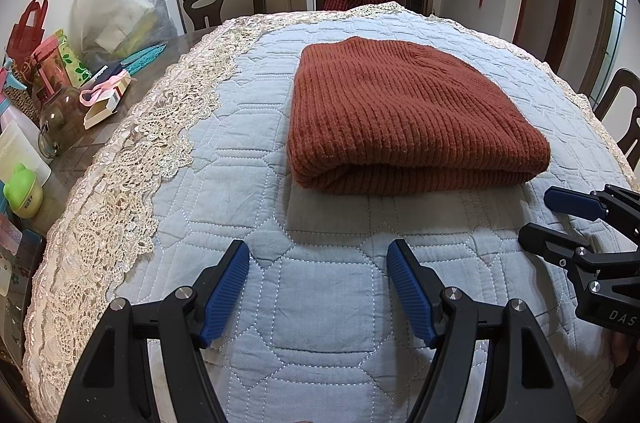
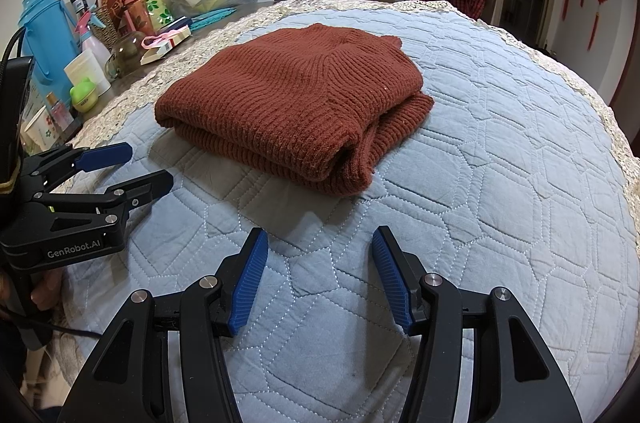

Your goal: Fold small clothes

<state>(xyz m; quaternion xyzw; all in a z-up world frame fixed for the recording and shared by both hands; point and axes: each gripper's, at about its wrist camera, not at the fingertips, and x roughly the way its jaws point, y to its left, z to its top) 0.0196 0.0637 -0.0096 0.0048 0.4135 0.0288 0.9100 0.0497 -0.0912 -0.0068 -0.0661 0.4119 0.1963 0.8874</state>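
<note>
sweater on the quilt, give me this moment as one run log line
sweater: folded, on quilt | left gripper: open, empty, short of sweater | right gripper: open, empty | contact: none

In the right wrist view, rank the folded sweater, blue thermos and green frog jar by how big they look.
1. Folded sweater
2. Blue thermos
3. Green frog jar
The sweater lies nearer the camera, so true sizes are unsure.

A rust-brown ribbed knit sweater (image 1: pixel 404 115) is lying folded into a thick rectangular bundle, sitting just above the centre of the left wrist view. In the right wrist view it (image 2: pixel 296 99) is sitting in the upper middle, its rounded fold facing the lower left and its layered open edges showing at the lower right.
</note>
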